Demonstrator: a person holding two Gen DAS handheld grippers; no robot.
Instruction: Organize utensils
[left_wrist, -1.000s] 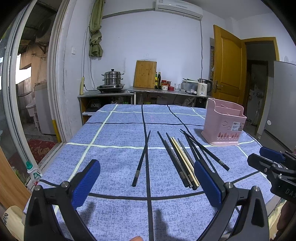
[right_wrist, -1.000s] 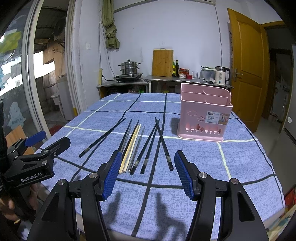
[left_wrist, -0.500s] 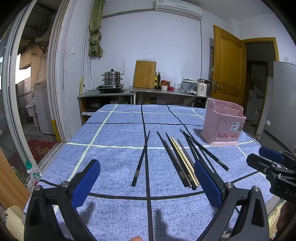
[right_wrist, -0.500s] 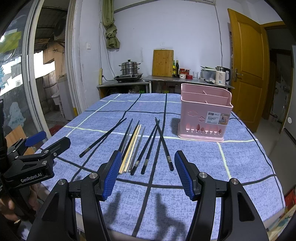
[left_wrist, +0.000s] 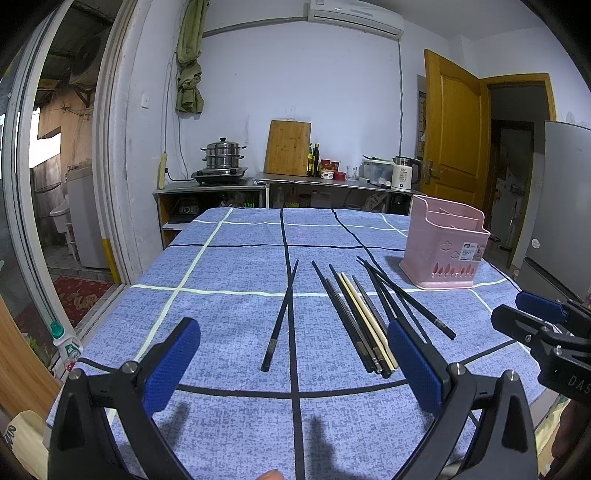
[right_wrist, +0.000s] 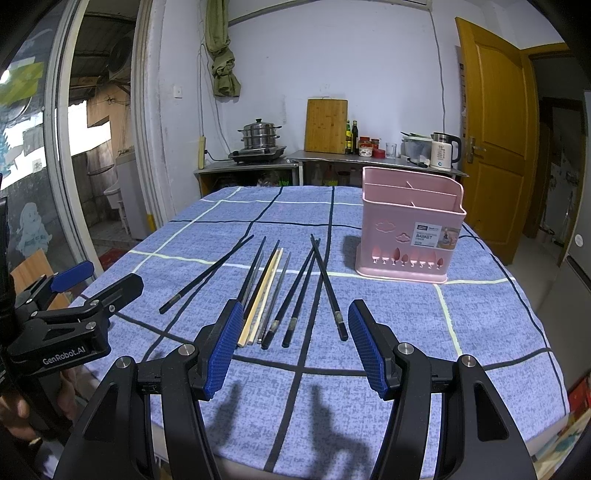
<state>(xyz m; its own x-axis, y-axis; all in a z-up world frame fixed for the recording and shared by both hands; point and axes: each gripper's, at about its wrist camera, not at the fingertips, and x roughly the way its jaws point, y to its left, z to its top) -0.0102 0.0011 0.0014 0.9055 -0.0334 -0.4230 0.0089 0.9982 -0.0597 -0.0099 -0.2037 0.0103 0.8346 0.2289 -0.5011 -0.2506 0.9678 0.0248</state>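
Sorting not begun — my left gripper and right gripper hover wide open, empty. Next: close on one of the chopsticks, carry to pink basket.

Blue speckled tablecloth crossed by a grid of black and pale cream lines. Pink basket with cut-out cloud and leaf shapes and a white label. Mostly black chopsticks, a cream-coloured pair among them, some seemingly tipped with grey bands. Black grippers, left and right, with blue textured pads.
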